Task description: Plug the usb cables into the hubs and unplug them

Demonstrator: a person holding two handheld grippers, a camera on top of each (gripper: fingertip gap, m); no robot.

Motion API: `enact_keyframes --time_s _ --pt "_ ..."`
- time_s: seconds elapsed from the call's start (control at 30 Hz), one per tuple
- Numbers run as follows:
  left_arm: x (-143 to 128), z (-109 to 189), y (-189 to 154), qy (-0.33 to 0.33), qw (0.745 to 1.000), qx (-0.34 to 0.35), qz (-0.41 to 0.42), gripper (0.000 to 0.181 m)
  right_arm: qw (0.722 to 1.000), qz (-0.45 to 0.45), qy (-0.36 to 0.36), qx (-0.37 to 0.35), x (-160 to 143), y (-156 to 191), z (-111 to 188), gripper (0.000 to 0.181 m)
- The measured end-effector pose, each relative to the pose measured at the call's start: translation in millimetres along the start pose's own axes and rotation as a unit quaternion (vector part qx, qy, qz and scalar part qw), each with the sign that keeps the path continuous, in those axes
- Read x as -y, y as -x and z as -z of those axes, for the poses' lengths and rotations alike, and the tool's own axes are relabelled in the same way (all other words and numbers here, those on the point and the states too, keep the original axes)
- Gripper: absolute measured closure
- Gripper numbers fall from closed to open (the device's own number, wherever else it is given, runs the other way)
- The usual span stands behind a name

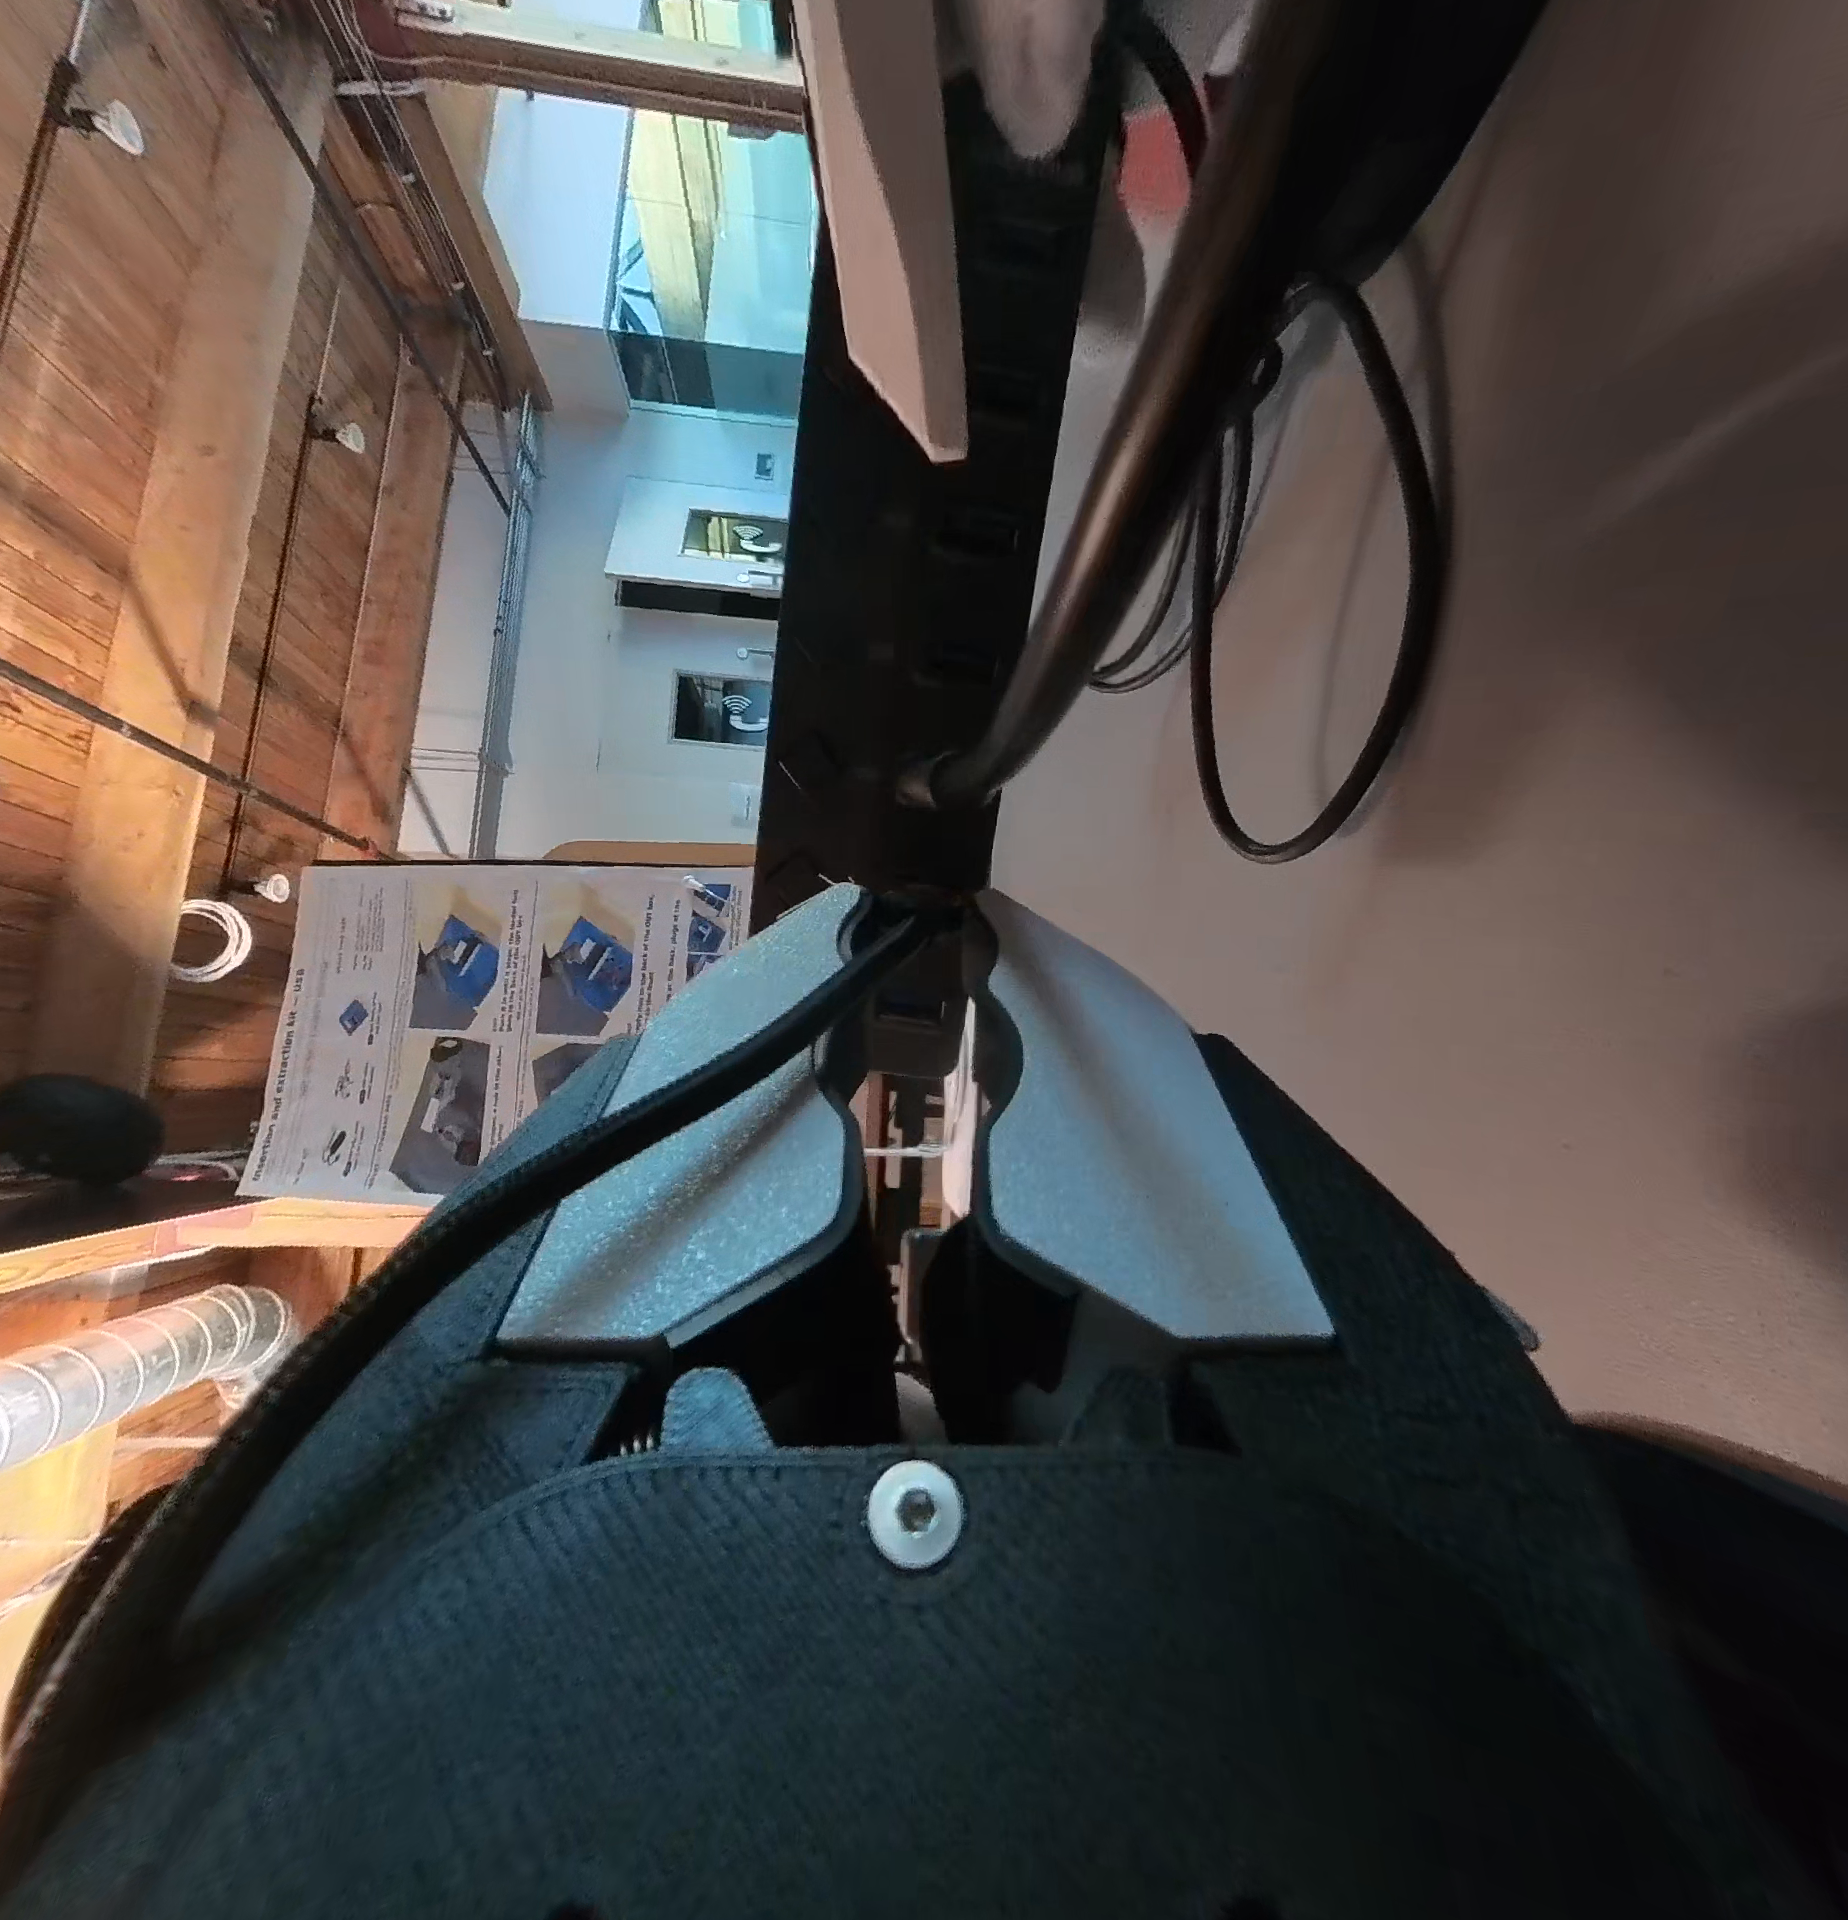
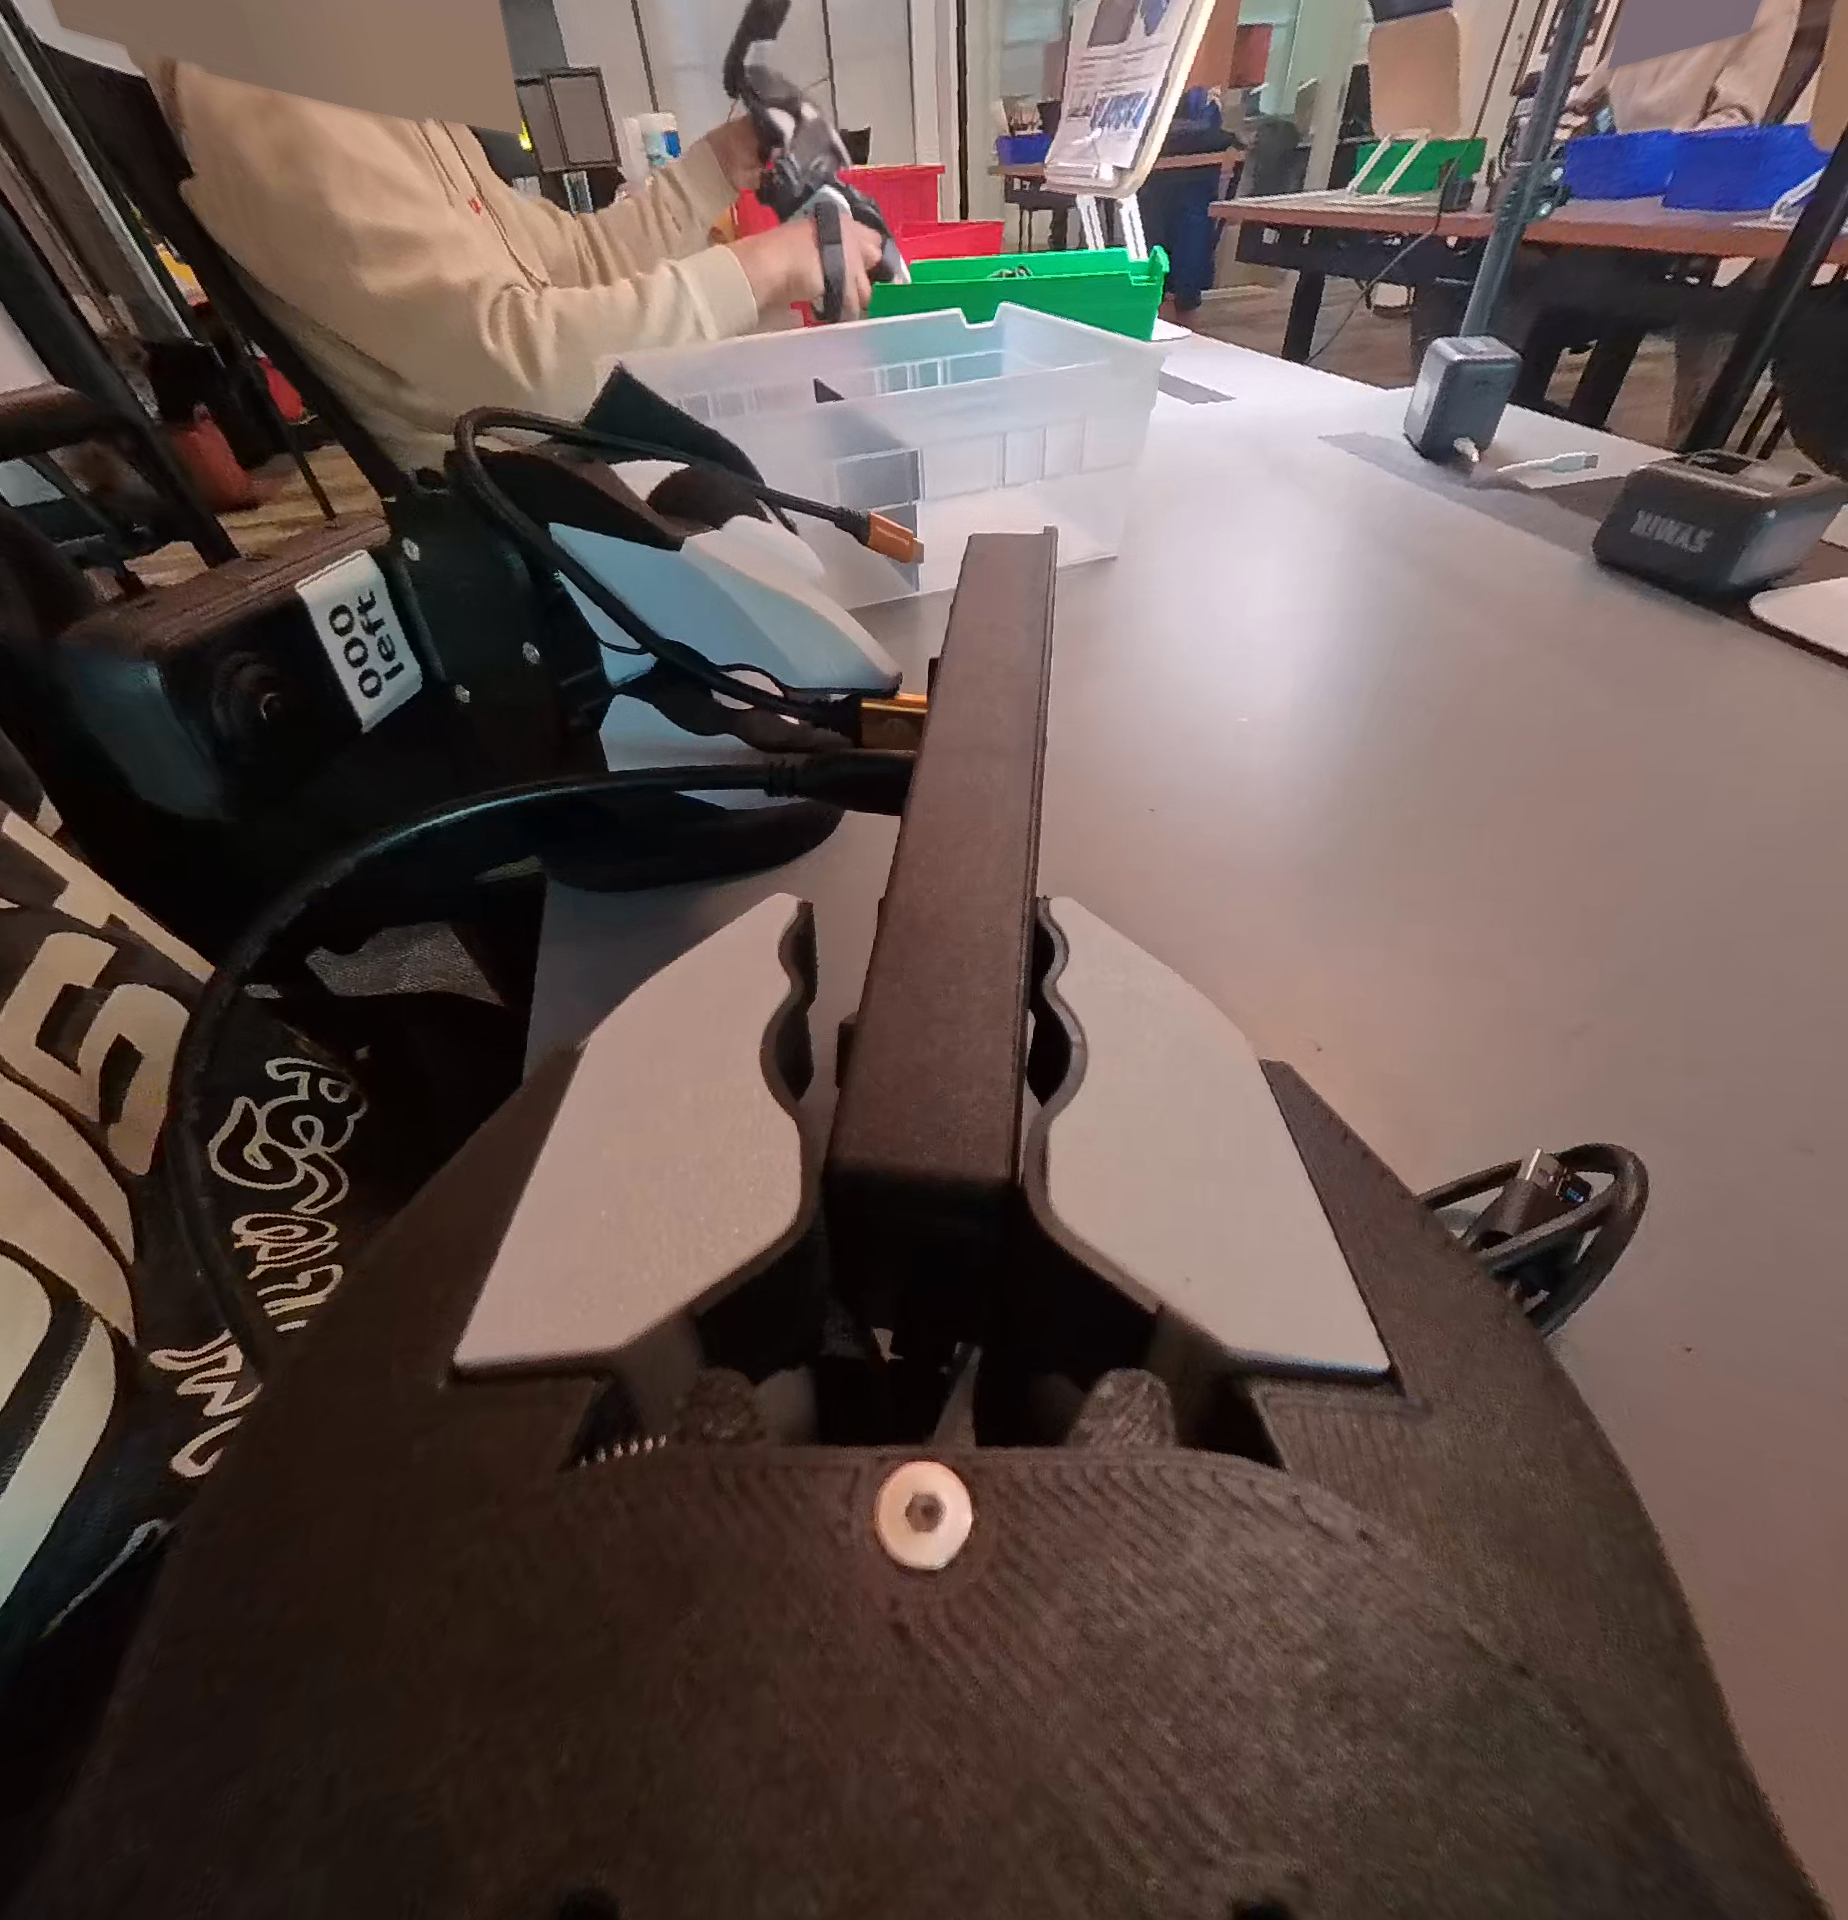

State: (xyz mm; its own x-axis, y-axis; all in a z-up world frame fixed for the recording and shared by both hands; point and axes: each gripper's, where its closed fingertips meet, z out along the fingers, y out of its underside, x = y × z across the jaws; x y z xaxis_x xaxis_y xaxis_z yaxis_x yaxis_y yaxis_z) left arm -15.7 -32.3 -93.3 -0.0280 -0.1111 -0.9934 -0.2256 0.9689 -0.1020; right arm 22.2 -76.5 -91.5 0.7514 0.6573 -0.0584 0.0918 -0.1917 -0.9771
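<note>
Right gripper (image 2: 925,1023) level, low over grey table (image 2: 1419,831), fingers clamped on near end of long black hub (image 2: 977,810). Hub runs straight away from fingers.

Left gripper (image 2: 889,675) rolled sideways at hub's left face, fingertips pinched on orange-tipped USB plug (image 2: 884,717) at port. Thicker black cable (image 2: 587,800) plugged just beside it.

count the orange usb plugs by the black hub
2. One orange plug hangs free, short of the hub. The other meets the hub's side at the fingers of the left gripper. More may be hidden behind the hub.
</note>
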Motion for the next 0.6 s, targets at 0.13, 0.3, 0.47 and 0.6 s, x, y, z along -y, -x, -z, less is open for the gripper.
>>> enact_keyframes --time_s 0.13,0.3,0.47,0.6 --pt "-5 -4 -4 0.021 1.0 -0.01 0.007 0.166 1.0 -0.005 0.009 -0.013 -3 -4 -2 0.142" --pt "-5 -8 -3 -0.001 0.99 -0.036 0.135 0.141 0.997 -0.06 -0.042 -0.026 12 -12 0 0.142" --pt "15 5 -10 -0.1 0.963 -0.096 0.229 0.14 0.982 -0.106 -0.136 -0.08 42 -36 35 0.143" --pt "23 16 3 -0.147 0.947 -0.084 0.273 0.149 0.96 -0.075 -0.221 -0.153 84 -45 87 0.143"
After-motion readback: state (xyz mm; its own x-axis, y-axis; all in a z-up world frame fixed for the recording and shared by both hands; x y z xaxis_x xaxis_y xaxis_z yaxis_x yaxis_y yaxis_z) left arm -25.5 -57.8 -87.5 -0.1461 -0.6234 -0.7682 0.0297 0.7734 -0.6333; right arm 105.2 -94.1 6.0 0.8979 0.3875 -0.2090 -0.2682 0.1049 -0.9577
